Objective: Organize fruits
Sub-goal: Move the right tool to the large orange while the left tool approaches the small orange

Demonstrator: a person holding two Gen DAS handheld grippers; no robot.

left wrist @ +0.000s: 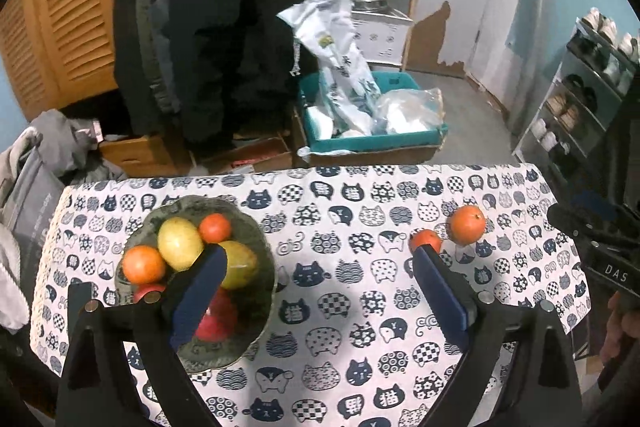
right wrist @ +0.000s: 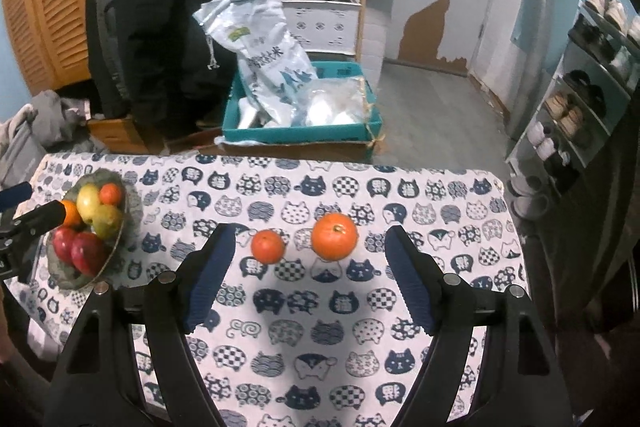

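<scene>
Two oranges (right wrist: pixel 335 236) on cat-print cloth (right wrist: pixel 320 339), both grippers' jaws spread empty, "DAS" on right gripper (left wrist: pixel 616 273)

Hidden and cut-off parts across the 2 wrist views

In the left wrist view, the left gripper's (left wrist: pixel 320 259) left finger (left wrist: pixel 196 291) covers part of the greenish mango (left wrist: pixel 240 265) and most of the red fruits (left wrist: pixel 218 315) in the bowl (left wrist: pixel 256 227), so their count cannot be told; its right fingertip (left wrist: pixel 430 259) hides the lower part of the small orange (left wrist: pixel 426 239). The right gripper (left wrist: pixel 592 231) is cut off by the right edge there, its jaw gap unreadable. In the right wrist view, a dark finger (right wrist: pixel 40 217) overlaps 1 orange (right wrist: pixel 72 213) in the bowl. The print on the rice bag (right wrist: pixel 272 59) is too blurred to read.
</scene>
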